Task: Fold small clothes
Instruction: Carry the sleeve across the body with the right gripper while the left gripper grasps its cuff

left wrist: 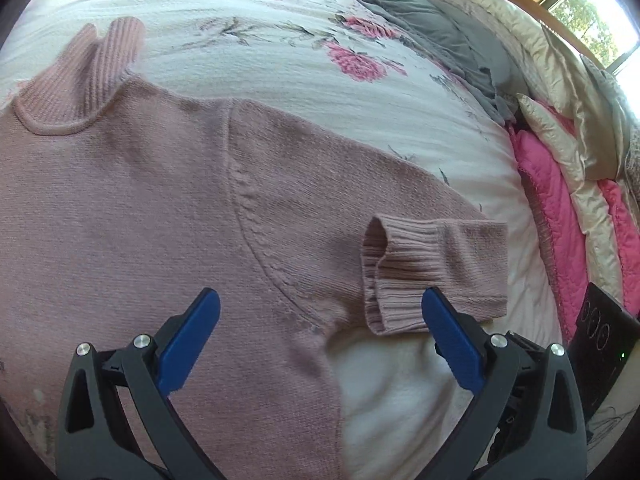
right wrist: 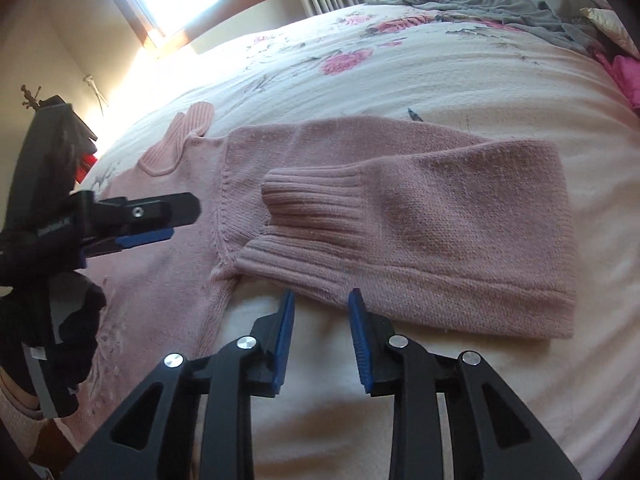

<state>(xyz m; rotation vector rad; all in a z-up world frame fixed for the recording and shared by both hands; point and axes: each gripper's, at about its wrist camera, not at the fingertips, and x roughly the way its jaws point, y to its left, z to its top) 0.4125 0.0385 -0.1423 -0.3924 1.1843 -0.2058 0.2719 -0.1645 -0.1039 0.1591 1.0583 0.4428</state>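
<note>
A: Sweater (left wrist: 132, 208) lies flat on the bed (left wrist: 280, 52), collar (left wrist: 80, 80) pointing away from you; it's a pink knit. One sleeve (right wrist: 420, 220) is doubled back on itself, so its ribbed cuff (right wrist: 304, 220) sits near the armpit seam. I'd judge that the first fold is in and not much else.

B: And your two grippers?

A: Your left gripper (left wrist: 320, 316) hangs released, blue pads wide apart, over the body and the cuff, grasping nothing. Your right gripper (right wrist: 320, 316) has its pads apart too, just off the sleeve's lower edge, empty.

B: What's left for you?

A: Most of it, I think. You can't see the other sleeve or the hem in either view, so I can't tell their state, and the body looks unfolded
</note>
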